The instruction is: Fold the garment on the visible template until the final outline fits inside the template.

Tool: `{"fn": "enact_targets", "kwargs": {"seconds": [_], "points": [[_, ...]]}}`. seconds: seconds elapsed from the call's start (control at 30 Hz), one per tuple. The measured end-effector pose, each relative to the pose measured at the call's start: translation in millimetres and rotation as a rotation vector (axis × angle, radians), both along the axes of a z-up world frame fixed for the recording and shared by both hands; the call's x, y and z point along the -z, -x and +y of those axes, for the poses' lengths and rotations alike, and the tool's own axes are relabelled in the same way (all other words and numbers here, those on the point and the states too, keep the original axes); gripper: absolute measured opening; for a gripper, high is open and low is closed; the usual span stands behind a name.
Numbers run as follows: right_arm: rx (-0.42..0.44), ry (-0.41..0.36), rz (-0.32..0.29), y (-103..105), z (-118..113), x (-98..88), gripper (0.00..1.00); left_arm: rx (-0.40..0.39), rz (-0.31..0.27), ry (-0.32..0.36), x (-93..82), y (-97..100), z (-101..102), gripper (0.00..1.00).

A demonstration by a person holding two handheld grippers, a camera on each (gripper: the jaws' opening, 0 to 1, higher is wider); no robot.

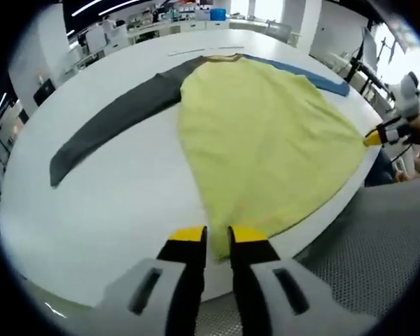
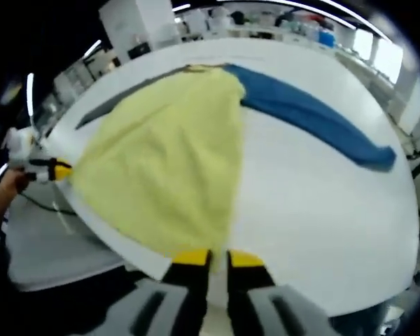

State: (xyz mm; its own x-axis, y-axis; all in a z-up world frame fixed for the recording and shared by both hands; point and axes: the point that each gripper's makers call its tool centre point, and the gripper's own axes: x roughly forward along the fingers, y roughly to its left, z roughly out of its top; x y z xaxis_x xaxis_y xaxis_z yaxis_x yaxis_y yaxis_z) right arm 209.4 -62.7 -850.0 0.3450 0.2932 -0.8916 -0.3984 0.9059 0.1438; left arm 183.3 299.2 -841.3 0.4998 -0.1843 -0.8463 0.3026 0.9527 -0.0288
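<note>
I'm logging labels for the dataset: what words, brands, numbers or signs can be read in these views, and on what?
None can be read.
The yellow shirt, its grey sleeve and its blue sleeve show no print.
The white table bears no lettering.
Background shelves: too blurred to tell.

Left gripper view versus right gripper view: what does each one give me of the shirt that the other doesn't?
The left gripper view lays out the full grey sleeve. The right gripper view lays out the full blue sleeve to its cuff. Both share the yellow body spread on the white table, with the left gripper and right gripper each shut on a hem corner.
</note>
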Motion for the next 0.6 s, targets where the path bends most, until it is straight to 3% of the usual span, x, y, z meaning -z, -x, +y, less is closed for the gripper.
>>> {"fn": "enact_targets", "kwargs": {"seconds": [0.23, 0.33, 0.6], "points": [[0.01, -0.012, 0.009, 0, -1, 0.6, 0.0, -0.015, 0.047, -0.004, 3.9, 7.6, 0, 0.05], [-0.033, -0.007, 0.01, 2, -3, 0.5, 0.0, 0.003, 0.041, -0.005, 3.1, 8.0, -4, 0.01], [-0.027, -0.01, 0.031, 7, -9, 1.2, 0.0, 0.039, 0.046, -0.037, 5.4, 13.7, -7, 0.0]]}}
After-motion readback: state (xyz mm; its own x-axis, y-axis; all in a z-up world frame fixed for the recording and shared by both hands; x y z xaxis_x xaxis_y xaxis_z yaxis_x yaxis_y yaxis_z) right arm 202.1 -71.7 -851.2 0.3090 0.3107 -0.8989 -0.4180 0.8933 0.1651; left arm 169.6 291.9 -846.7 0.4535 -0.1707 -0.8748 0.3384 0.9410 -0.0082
